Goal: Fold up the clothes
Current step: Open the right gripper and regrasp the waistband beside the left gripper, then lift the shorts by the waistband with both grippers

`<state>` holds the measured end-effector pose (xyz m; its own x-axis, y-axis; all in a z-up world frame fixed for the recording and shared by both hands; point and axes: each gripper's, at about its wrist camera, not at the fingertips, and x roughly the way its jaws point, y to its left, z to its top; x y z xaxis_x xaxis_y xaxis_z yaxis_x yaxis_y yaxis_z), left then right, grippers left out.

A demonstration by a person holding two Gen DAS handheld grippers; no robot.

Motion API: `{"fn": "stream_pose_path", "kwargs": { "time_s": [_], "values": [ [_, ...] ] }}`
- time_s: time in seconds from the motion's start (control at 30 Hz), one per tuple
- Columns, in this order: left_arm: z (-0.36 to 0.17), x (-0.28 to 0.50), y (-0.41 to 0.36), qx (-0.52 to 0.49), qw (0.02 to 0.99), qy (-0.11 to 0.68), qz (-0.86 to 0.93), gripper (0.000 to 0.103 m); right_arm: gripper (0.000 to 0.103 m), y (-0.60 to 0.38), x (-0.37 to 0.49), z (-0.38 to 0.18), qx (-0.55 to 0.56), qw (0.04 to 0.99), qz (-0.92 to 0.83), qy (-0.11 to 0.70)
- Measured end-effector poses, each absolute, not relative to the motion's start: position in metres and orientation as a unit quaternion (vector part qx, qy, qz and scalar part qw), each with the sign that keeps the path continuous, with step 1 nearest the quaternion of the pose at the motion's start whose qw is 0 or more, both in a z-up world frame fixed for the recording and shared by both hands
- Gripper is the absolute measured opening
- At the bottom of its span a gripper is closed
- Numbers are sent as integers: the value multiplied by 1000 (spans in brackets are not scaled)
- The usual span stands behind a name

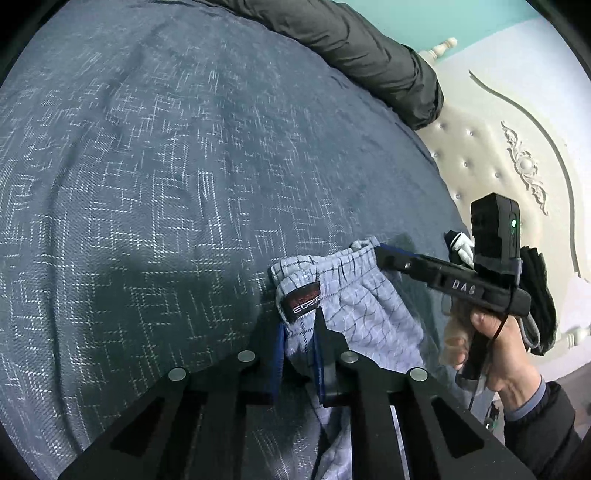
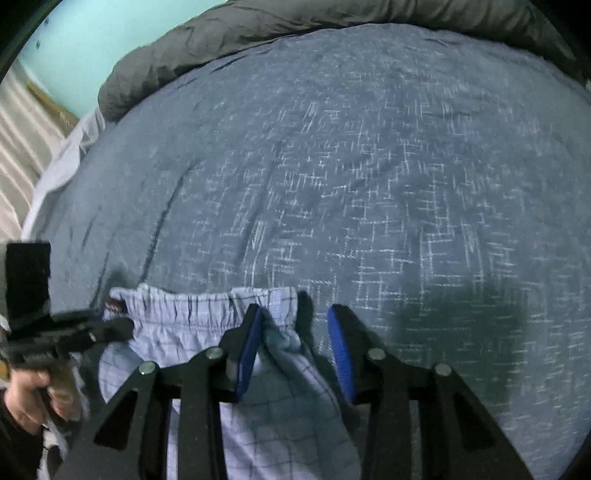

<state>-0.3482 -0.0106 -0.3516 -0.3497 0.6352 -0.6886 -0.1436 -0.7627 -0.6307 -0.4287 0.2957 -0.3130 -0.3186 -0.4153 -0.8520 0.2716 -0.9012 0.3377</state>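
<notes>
Shorts (image 1: 351, 306): light blue checked pair, lying on the blue bed cover (image 1: 166, 166)
Left gripper (image 1: 299, 332): pinching the waistband by the red label (image 1: 301, 297)
Right gripper (image 2: 295, 343): spread apart, over the waistband's other end

Shorts (image 2: 192, 332) on bed (image 2: 332, 166) — jacket (image 2: 258, 26) behind

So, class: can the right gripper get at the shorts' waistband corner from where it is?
Probably yes. The right gripper stands open around the waistband corner of the shorts, with nothing between them.
</notes>
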Motion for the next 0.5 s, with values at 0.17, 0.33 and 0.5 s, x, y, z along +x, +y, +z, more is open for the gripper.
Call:
{"fn": "stream_pose_path", "kwargs": {
  "time_s": [0.17, 0.33, 0.5],
  "values": [
    [-354, -352, -8, -512, 252, -247, 783, 21, 39, 297, -431, -318, 544, 225, -805, -78],
    [-356, -355, -5, -511, 256, -254, 780, 22, 31, 294, -423, -320, 539, 236, -805, -77],
    [-355, -357, -3, -507, 262, -259, 779, 16, 10, 285, -405, -315, 525, 252, -811, -54]
  ]
}}
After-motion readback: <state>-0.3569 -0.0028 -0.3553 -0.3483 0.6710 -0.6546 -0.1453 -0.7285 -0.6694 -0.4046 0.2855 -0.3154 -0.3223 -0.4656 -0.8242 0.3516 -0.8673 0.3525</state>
